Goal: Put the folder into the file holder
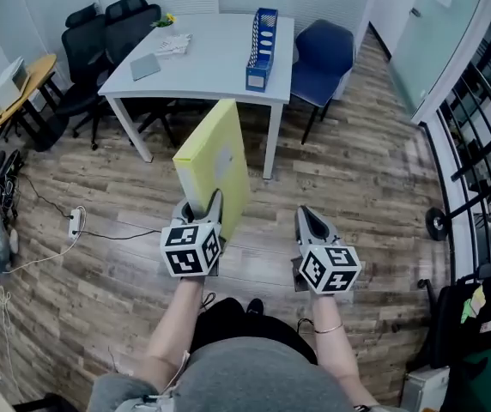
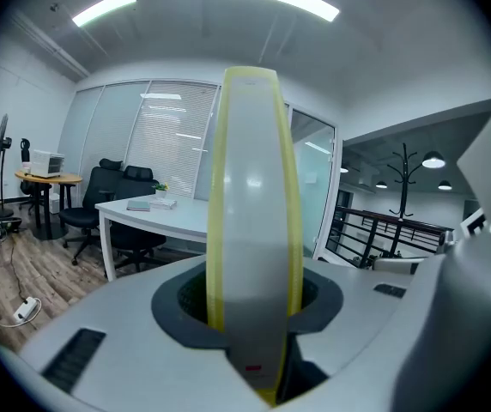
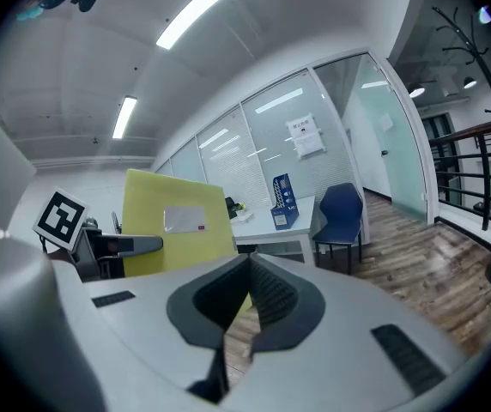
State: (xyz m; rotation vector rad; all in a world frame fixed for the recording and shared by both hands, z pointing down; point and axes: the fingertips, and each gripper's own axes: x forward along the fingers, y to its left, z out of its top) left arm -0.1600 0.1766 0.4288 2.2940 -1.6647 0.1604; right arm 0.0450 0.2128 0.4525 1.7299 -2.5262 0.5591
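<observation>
One yellow folder [image 1: 215, 166] stands upright in the left gripper [image 1: 201, 211], whose jaws clamp its lower edge. It is well short of the blue file holder [image 1: 261, 48] on the white table [image 1: 211, 75]. The right gripper [image 1: 311, 221] is empty, jaws together. Pinched low by one claw, the tall folder could tip or twist. A crooked entry might shove the holder, which stands near the table's edge. A blue chair [image 1: 323, 51] flanks that corner, and a power strip [image 1: 75, 222] lies off to the left.
</observation>
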